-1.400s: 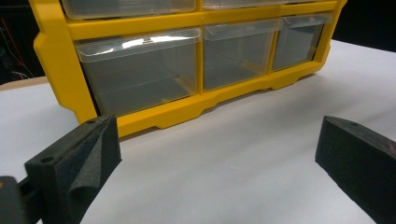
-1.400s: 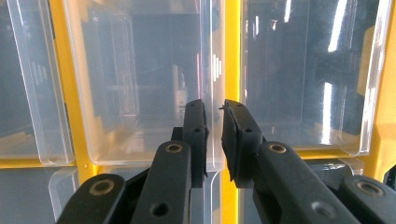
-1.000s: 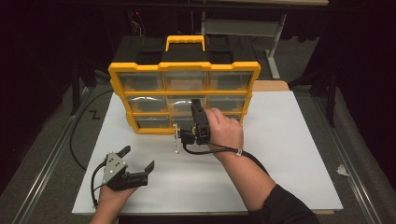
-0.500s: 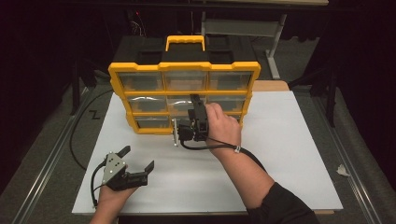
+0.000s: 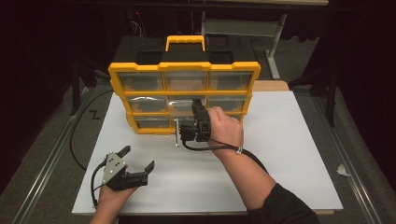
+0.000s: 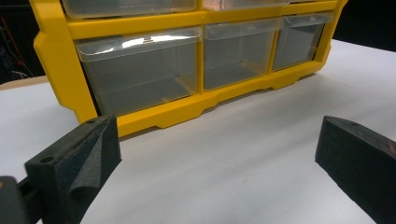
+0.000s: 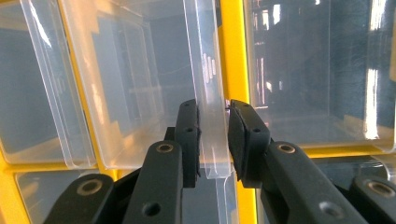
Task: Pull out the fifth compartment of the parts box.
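The right gripper (image 7: pixel 213 140) is at the front of the organiser, its two black jaws closing from either side on the clear lip of a drawer (image 7: pixel 208 112); the pads look to be touching the plastic or very nearly, so I take it as clamped on that lip. Seen from the high view, the right gripper (image 5: pixel 195 122) is turned on its side at the middle column, about where the middle and bottom rows meet. Pinching the thin front edge makes sense: it is the one part of a drawer that stands proud of the yellow frame and gives something to pull by.

The yellow organiser (image 5: pixel 184 69) stands upright on the white worktop (image 5: pixel 289 154), handle at the top, three rows of clear drawers facing the person.

The left gripper (image 5: pixel 126 168) rests low on the worktop, near the person, well apart from the organiser, jaws spread wide and holding nothing. It seems parked there, out of the way.
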Available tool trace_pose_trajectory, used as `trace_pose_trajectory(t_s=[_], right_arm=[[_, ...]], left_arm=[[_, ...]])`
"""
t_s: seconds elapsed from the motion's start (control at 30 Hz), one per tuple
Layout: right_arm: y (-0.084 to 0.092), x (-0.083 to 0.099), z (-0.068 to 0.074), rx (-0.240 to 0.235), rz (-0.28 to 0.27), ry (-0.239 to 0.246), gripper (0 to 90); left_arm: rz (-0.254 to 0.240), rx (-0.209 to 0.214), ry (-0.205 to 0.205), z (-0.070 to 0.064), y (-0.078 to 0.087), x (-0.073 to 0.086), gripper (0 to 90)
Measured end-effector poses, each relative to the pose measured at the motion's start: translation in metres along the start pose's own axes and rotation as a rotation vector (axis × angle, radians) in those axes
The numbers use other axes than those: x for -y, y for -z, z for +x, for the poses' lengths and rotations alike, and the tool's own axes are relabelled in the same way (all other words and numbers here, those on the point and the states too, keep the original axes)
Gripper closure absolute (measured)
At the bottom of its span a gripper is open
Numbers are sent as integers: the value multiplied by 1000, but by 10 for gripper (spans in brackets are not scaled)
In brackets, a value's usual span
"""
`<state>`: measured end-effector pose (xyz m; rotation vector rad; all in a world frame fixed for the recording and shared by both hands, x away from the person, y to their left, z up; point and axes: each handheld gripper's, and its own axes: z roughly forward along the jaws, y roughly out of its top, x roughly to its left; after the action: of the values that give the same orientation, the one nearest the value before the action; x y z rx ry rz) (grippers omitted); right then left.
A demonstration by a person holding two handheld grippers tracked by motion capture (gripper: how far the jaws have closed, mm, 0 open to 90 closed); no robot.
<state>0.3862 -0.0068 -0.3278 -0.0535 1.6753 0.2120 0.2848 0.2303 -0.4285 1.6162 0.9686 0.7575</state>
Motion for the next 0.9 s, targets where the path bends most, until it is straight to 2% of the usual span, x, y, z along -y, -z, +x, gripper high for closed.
trace_pose_trajectory(t_s=[0.17,0.3,0.5,0.67,0.73,0.9], right_arm=[[6,1,3,5,-2,-8,769],[15,2,2,11,-12,12,770],[27,3,6,10,-17,-9,769],[38,2,8,13,-31,3,765],[42,2,10,9,-35,-14,765],[51,1,12,13,-50,-8,766]], left_arm=[[0,0,0,0,0,0,7],[-1,2,-1,-1,0,0,7],[-3,2,-1,-1,0,0,7],[-3,2,-3,-1,0,0,7],[-3,2,-3,0,-1,0,7],[-4,2,-5,0,0,0,7]])
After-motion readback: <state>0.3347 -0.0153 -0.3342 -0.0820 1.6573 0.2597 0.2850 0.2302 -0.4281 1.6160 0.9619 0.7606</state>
